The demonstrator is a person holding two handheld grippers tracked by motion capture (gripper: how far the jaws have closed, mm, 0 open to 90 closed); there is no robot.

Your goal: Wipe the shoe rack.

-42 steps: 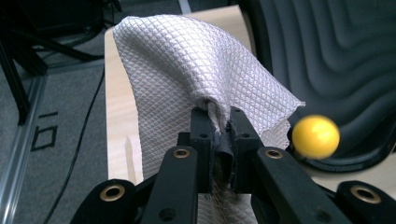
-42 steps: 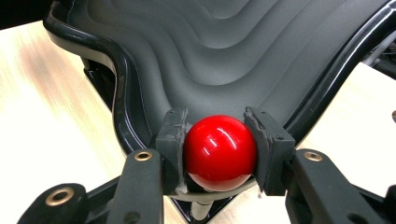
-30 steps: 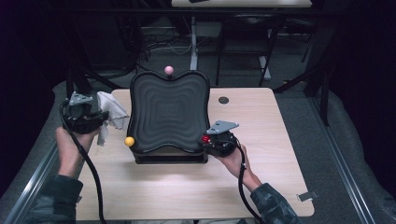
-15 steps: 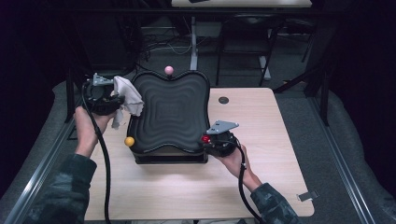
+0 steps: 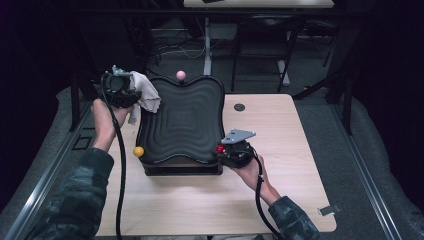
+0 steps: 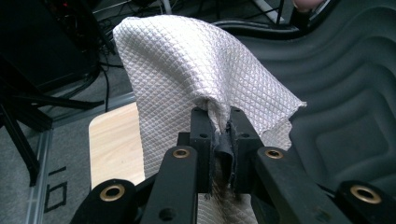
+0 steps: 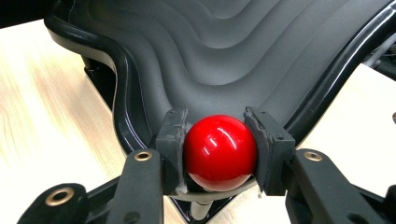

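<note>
High view: the left gripper (image 5: 131,92) sits at the far left corner of the black wavy tray (image 5: 182,122), clenched on a white cloth (image 5: 145,95) that drapes over the tray's rim. Left gripper view has the jaws pinching a fold of that quilted cloth (image 6: 196,79) above the tray (image 6: 345,93). Right gripper (image 7: 220,151) grasps a red ball (image 7: 220,150) at the tray's near right corner (image 7: 140,112); a yellow ball (image 5: 138,151) and a pink ball (image 5: 181,75) sit at other corners.

sleeves (image 5: 75,200): dark camouflage pattern
left gripper (image 6: 219,122): black jaws, brass-ringed screw holes
cable (image 5: 120,165): black
right gripper (image 7: 219,144): grey three-cornered plate
</note>
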